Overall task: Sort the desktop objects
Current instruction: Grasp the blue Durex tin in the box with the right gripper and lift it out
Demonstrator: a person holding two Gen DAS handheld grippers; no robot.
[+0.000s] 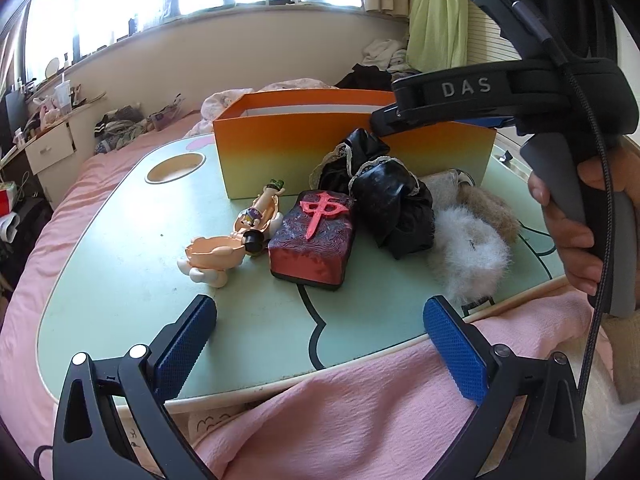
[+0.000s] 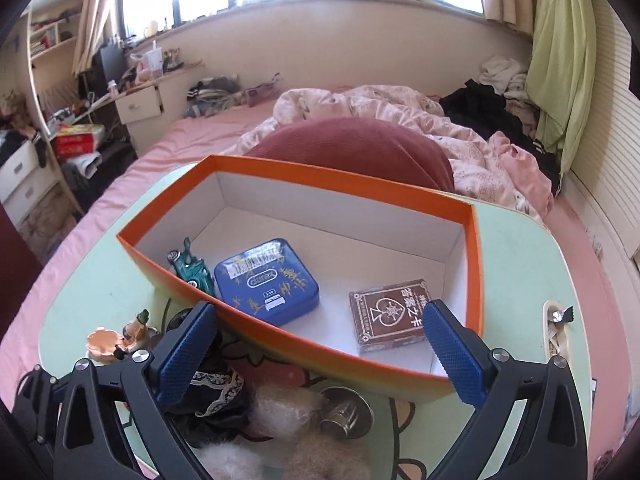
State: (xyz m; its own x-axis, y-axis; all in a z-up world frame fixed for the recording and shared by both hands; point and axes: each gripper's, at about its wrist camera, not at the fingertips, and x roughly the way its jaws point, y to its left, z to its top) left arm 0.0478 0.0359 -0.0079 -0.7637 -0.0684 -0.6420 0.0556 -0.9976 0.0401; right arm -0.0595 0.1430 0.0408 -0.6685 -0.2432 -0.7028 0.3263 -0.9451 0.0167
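Presently the left tongs (image 1: 320, 340) stand spread and empty at the worktop's (image 1: 120, 280) near edge, the red mahjong-tile block (image 1: 314, 240) just beyond them, upright in frame, while the right tongs (image 2: 320, 344), likewise spread, hang over the orange box (image 2: 300, 344).

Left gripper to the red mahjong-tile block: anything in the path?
Nothing visible. The left gripper is open and empty near the table edge, and only bare green tabletop lies between it and the mahjong-tile block. The figurine sits left of the block, the black lace cloth to its right.
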